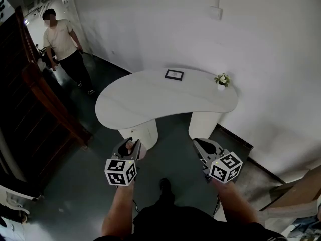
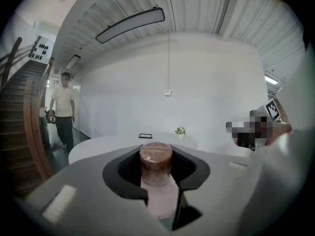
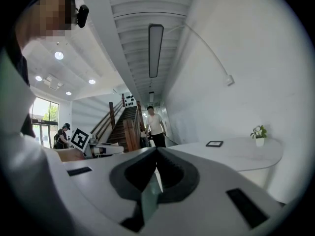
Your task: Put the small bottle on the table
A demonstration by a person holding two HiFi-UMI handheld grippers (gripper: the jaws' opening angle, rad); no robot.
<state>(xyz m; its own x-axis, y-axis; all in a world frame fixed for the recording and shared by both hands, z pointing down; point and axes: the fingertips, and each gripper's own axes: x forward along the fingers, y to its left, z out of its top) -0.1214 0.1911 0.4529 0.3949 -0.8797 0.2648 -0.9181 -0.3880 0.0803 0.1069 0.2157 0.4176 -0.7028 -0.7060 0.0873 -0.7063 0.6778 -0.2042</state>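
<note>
Brown-capped, the small bottle stands upright, clamped in the left gripper; the right gripper is closed, empty. Best lower it onto bare table at twelve o'clock, base flat, then release.

My left gripper and right gripper are pale grey shells with black-lined jaws, each with a black-and-white marker cube. Dark clothes, black shoe.

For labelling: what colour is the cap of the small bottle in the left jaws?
The small bottle has a brown cap; left gripper view shows it best.
</note>
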